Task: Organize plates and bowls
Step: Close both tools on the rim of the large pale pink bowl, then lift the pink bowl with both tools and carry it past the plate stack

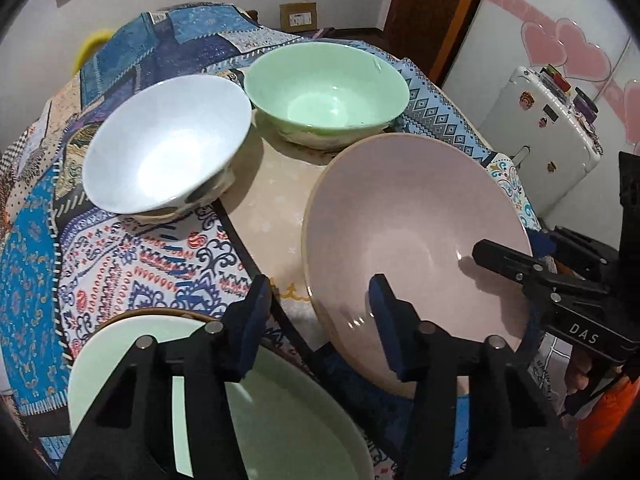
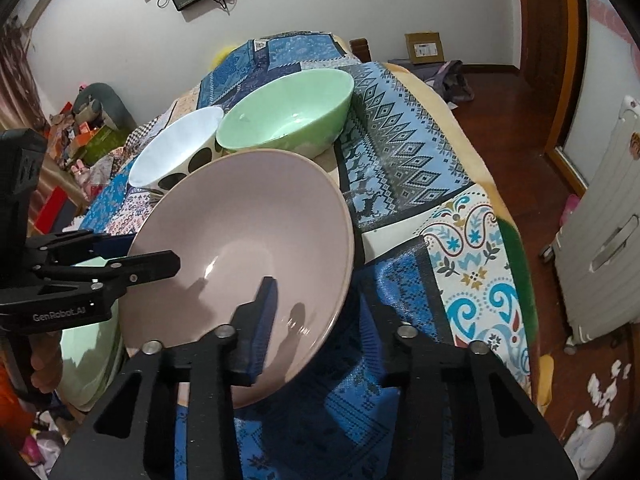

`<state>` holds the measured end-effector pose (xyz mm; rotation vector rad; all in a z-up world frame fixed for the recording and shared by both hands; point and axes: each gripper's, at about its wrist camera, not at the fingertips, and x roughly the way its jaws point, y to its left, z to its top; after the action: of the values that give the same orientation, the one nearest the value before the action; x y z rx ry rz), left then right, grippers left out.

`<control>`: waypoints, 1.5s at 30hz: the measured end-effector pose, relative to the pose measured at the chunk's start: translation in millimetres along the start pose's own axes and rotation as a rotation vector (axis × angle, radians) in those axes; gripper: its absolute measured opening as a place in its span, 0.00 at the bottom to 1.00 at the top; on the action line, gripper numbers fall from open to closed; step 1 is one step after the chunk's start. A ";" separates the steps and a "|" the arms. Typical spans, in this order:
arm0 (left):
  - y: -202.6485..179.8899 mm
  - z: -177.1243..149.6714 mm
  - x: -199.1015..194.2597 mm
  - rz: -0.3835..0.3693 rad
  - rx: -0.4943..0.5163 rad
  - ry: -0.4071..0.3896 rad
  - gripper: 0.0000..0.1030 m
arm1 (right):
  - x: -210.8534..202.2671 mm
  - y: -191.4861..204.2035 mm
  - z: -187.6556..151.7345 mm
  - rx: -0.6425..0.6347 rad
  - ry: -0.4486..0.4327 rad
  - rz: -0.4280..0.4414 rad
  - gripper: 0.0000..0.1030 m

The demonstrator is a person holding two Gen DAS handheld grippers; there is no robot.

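Left wrist view: my right gripper (image 1: pixel 486 258), marked "DAS", clamps the pink bowl (image 1: pixel 408 216); my left gripper (image 1: pixel 320 304), marked "GenRobot.AI", straddles its rim, contact unclear.

From my left wrist view the pink bowl (image 1: pixel 416 248) fills two o'clock, with the other gripper (image 1: pixel 486 258) reaching over its rim at three. The white bowl (image 1: pixel 164 144) at ten and green bowl (image 1: pixel 326 96) at twelve nearly touch, blocking the far side. Bare tablecloth (image 1: pixel 276 216) between them and the pale green plate (image 1: pixel 280 420) at six leaves me an open lane.
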<state>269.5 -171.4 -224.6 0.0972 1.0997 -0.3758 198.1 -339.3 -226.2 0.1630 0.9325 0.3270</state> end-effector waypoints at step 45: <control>17.1 -45.1 -117.7 -0.007 -0.064 -0.151 0.17 | -50.4 85.1 8.8 -0.108 -0.096 0.020 0.20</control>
<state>190.2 -114.4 -143.1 0.0083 0.9622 -0.3482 160.0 -276.9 -159.1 0.0881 0.8166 0.3843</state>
